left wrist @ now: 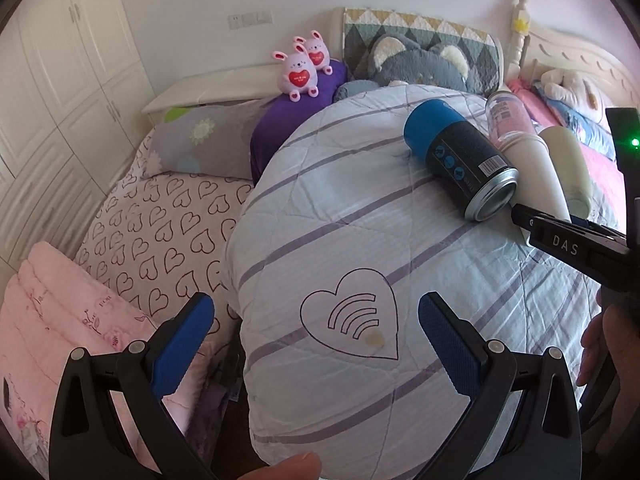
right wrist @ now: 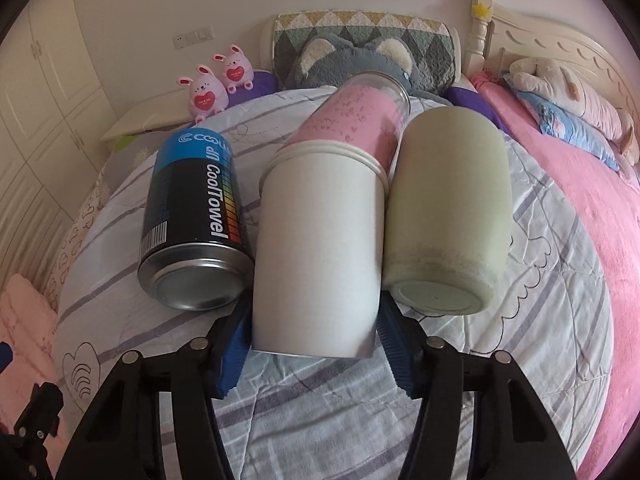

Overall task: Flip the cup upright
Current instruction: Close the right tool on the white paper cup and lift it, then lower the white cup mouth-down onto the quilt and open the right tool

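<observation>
A white paper cup (right wrist: 320,252) lies on its side on the striped quilt (right wrist: 500,344), base toward me. My right gripper (right wrist: 312,316) has its blue pads (right wrist: 394,340) on both sides of the cup's base and grips it. The cup also shows in the left wrist view (left wrist: 532,168). A pink-lined clear bottle (right wrist: 360,112) lies just beyond the cup's mouth. My left gripper (left wrist: 316,316) is open and empty, low over the quilt's embroidered heart (left wrist: 352,316).
A blue-and-black CoolTowel can (right wrist: 196,224) lies against the cup's left, and a pale green cup (right wrist: 448,216) against its right. Plush toys (right wrist: 216,84) and pillows (right wrist: 360,44) sit by the headboard. A pink blanket (right wrist: 580,208) covers the right side.
</observation>
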The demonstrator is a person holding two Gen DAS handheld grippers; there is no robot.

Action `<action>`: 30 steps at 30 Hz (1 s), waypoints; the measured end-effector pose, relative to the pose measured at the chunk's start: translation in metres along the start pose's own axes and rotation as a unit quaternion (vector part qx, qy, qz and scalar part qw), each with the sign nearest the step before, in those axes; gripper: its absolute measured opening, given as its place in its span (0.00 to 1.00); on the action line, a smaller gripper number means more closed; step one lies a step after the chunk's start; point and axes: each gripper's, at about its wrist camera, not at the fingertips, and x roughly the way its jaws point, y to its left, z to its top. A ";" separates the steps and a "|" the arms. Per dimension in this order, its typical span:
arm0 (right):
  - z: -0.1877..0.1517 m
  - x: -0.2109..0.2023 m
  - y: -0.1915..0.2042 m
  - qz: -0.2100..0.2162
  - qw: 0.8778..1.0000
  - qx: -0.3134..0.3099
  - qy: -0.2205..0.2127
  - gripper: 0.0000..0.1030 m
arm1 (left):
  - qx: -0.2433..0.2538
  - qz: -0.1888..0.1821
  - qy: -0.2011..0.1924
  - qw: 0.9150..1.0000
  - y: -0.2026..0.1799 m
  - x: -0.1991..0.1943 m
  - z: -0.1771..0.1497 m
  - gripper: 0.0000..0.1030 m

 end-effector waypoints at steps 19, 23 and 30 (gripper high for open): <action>-0.045 -0.073 -0.011 0.043 0.999 0.001 -0.024 0.57 | -0.002 -0.004 -0.032 0.999 -0.003 -0.050 -0.023 1.00; -0.062 -0.093 -0.019 0.047 0.998 0.001 -0.032 0.57 | 0.001 -0.004 -0.041 0.999 -0.007 -0.066 -0.030 1.00; -0.091 -0.125 -0.028 0.057 0.997 0.004 -0.044 0.56 | 0.012 -0.006 -0.055 0.998 -0.018 -0.092 -0.046 1.00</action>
